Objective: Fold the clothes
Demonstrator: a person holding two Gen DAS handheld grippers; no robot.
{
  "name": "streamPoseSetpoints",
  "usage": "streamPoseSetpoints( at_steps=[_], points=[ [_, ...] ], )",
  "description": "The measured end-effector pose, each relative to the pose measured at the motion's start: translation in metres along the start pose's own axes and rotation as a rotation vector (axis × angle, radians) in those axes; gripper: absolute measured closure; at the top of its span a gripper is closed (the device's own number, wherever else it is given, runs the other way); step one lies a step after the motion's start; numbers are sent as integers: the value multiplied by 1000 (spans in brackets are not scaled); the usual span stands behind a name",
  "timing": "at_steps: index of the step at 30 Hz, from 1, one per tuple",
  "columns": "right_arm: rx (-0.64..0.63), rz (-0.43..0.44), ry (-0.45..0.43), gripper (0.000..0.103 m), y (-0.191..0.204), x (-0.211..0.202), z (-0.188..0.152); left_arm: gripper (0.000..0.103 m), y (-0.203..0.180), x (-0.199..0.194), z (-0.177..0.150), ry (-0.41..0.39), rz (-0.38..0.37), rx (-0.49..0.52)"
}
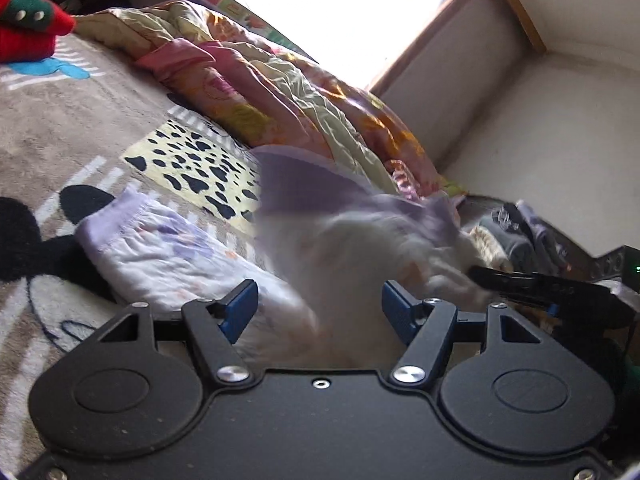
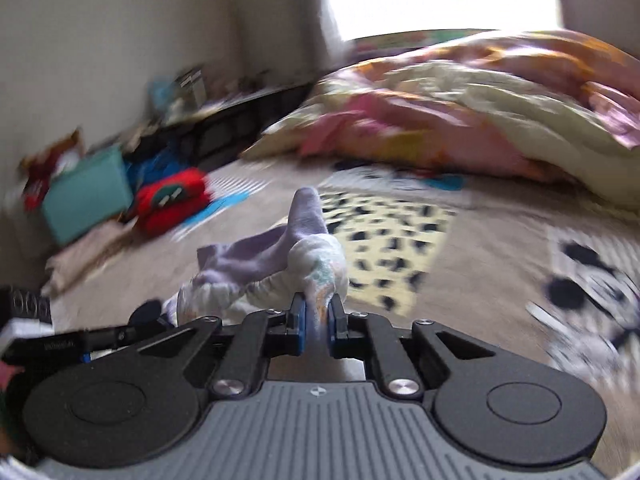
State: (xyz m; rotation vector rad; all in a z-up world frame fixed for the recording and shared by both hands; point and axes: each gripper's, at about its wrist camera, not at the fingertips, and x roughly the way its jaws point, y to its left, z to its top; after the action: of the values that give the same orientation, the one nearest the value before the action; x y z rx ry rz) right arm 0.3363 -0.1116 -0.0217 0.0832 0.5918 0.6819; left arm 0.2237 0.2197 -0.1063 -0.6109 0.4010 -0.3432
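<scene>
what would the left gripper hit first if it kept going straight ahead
Probably the lavender-and-white garment, blurred right ahead of the open left gripper; the floral quilt lies beyond. Depth is uncertain.

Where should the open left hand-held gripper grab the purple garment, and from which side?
Probably the lilac cuff, the garment's far-left end in the left wrist view. It lies flat on the blanket, a thick hemmed band. The left hand-held gripper could come in low from its near side, one finger sliding under the hem. The right hand-held gripper already pinches the other, bunched end.
</scene>
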Motion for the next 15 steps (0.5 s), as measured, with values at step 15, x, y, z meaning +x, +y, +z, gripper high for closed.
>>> streamPoseSetpoints(
  at_steps=[15],
  points=[
    [568, -331, -55, 91, -135, -51, -103, 36, -7, 12, -6, 41, 55, 35]
  ],
)
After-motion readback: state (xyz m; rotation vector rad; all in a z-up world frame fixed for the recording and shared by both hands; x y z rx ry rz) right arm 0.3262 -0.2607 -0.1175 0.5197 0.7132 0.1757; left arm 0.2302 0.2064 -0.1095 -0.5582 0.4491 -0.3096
